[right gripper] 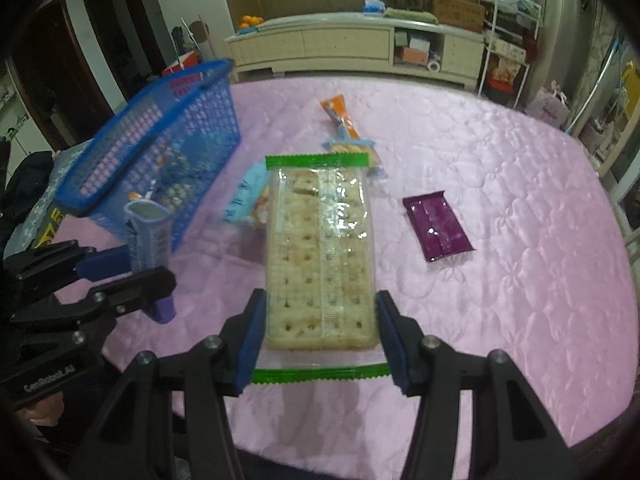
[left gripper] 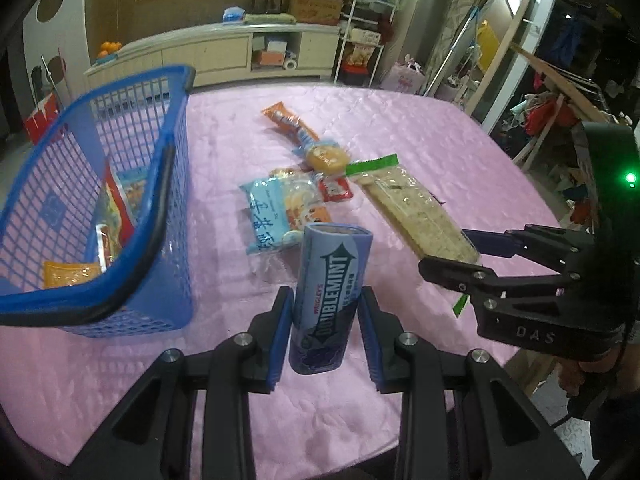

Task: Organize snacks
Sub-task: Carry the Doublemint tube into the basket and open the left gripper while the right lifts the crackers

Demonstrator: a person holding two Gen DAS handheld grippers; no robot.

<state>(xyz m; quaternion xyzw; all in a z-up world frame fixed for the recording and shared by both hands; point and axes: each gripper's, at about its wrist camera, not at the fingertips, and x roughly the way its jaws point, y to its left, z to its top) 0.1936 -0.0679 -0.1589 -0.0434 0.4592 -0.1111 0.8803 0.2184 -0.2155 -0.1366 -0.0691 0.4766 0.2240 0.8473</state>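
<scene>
My left gripper (left gripper: 325, 320) is shut on a blue Doublemint gum canister (left gripper: 328, 296), held upright just right of the blue basket (left gripper: 132, 312). The canister also shows in the right wrist view (right gripper: 147, 236), with the left gripper (right gripper: 132, 276) around it. My right gripper (right gripper: 320, 340) is shut on a clear cracker pack with green ends (right gripper: 322, 256), lifted above the pink tablecloth (right gripper: 500, 280). The right gripper (left gripper: 456, 256) and the cracker pack (left gripper: 416, 208) show at the right of the left wrist view.
The basket (right gripper: 120, 184) holds several snack packets (left gripper: 112, 208). On the cloth lie a light blue packet (left gripper: 276, 208), an orange bar (left gripper: 288, 120), a round yellow snack (left gripper: 326, 156) and a purple packet (right gripper: 438, 224). The table's edge runs close behind both grippers.
</scene>
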